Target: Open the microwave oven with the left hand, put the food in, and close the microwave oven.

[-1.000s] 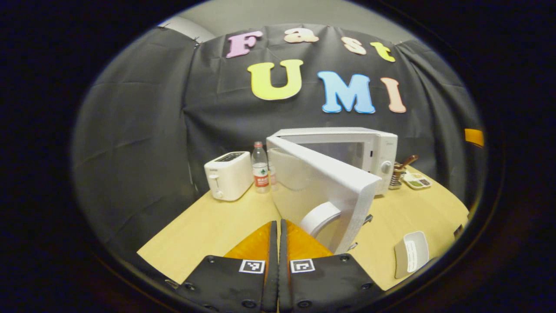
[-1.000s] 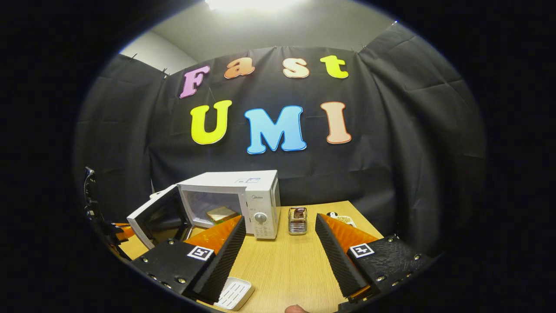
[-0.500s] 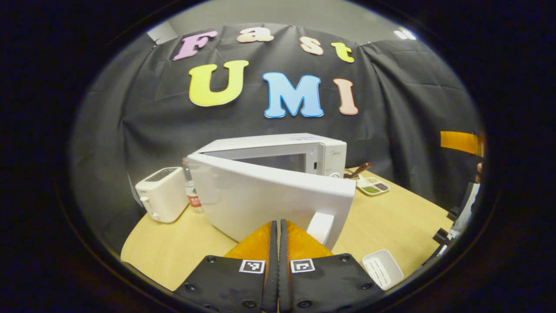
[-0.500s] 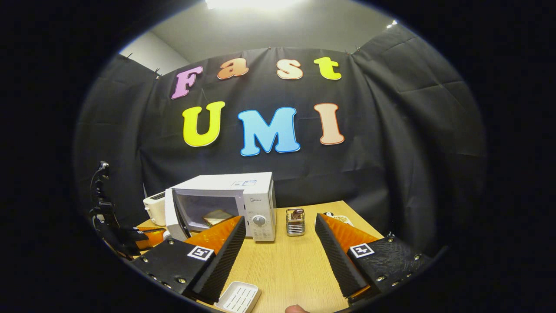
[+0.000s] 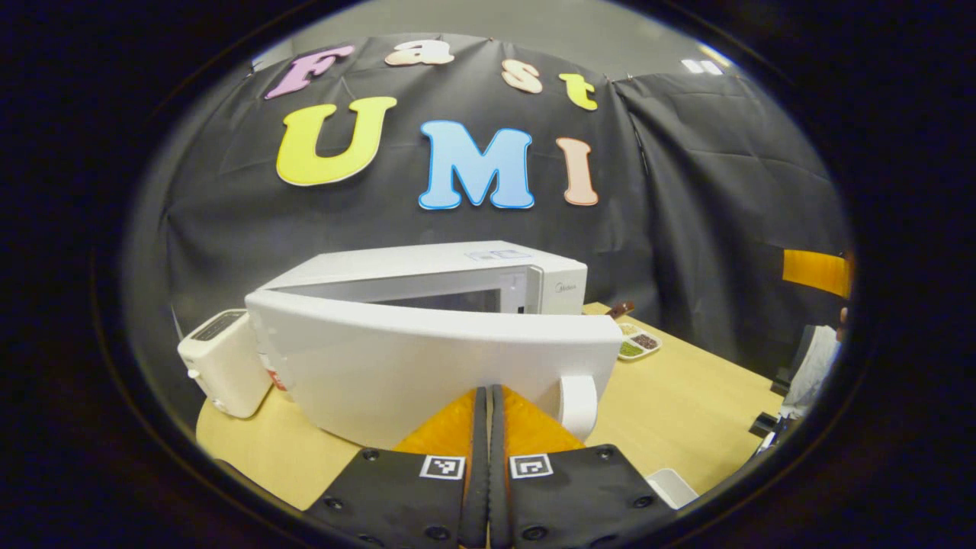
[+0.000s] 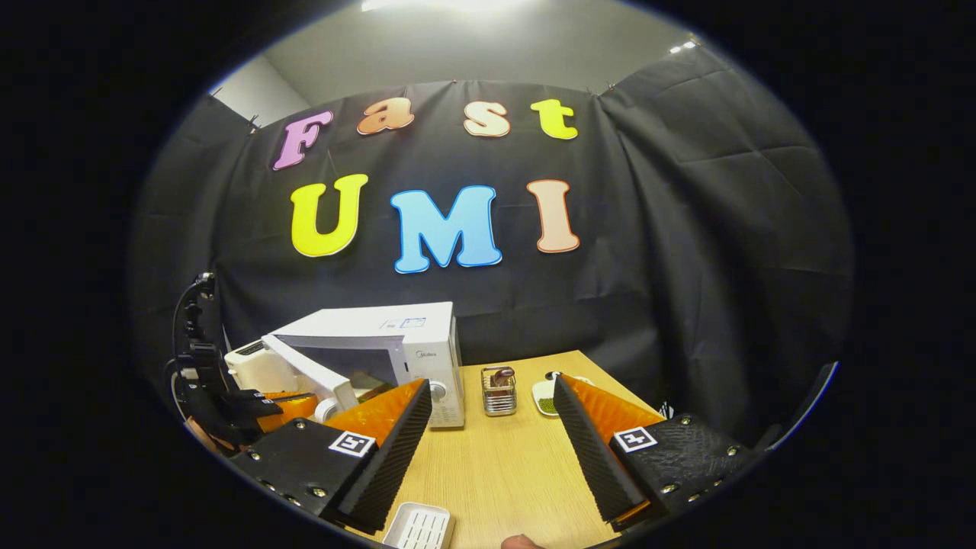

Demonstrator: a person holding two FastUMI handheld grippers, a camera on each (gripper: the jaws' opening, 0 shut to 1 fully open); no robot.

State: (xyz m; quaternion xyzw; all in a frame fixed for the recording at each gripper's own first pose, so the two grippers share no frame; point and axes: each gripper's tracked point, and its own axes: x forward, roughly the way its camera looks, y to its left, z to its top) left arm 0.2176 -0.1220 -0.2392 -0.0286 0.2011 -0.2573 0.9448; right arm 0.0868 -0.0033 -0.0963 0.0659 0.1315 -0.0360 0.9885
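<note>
Closing step in hand: microwave door (image 5: 427,366) pushed by left gripper (image 5: 488,396), fingers pressed together, contact probably; right gripper (image 6: 488,427) held open, empty. Final push required until latched.

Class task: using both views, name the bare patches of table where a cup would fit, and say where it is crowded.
Free: the wood in front of the microwave and metal rack, running between the right tool fingers to the white tray. Also free: the table right of the door. Crowded: the back edge, with toaster, microwave, rack and small dish.
</note>
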